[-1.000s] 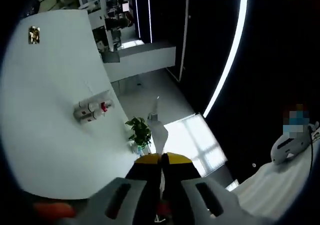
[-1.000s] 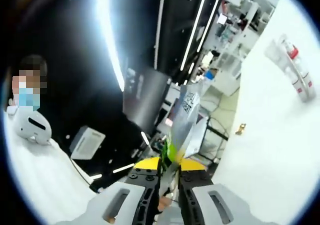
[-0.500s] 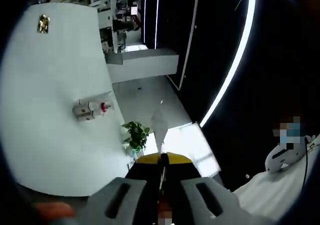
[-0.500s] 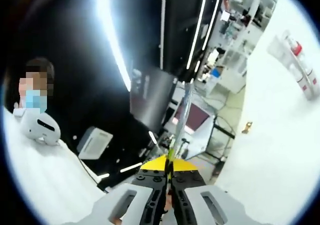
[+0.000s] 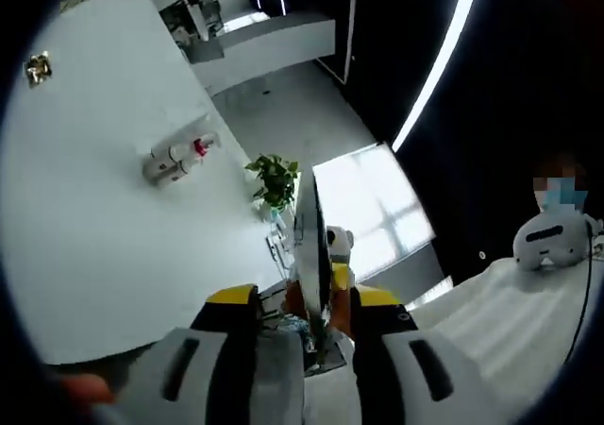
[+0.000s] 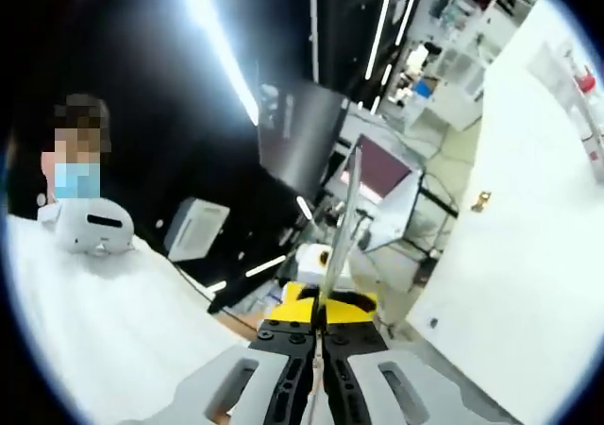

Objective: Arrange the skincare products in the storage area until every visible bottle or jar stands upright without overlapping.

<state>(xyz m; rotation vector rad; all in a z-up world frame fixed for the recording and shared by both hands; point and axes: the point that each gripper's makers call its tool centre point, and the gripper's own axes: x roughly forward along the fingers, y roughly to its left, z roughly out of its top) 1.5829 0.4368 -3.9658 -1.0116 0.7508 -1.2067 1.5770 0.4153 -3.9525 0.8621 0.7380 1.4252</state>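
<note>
Skincare bottles (image 5: pixel 179 158): lying on the white surface (image 5: pixel 85 227), far left of the tool.
Left gripper (image 5: pixel 307 304): jaws slightly apart around a thin sheet (image 5: pixel 310 241).
Right gripper (image 6: pixel 318 326): jaws together, pinching a thin sheet edge (image 6: pixel 342 229); bottles (image 6: pixel 578 90) far right.

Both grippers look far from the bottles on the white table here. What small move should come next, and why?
Probably swing the left gripper toward the skincare bottles, which lie far off on the white table. Its jaws pinch a thin flat card, and the right gripper, jaws together, also grips a thin sheet.

Bottles (image 5: pixel 177 157) lying together on white surface (image 5: pixel 85 217).
</note>
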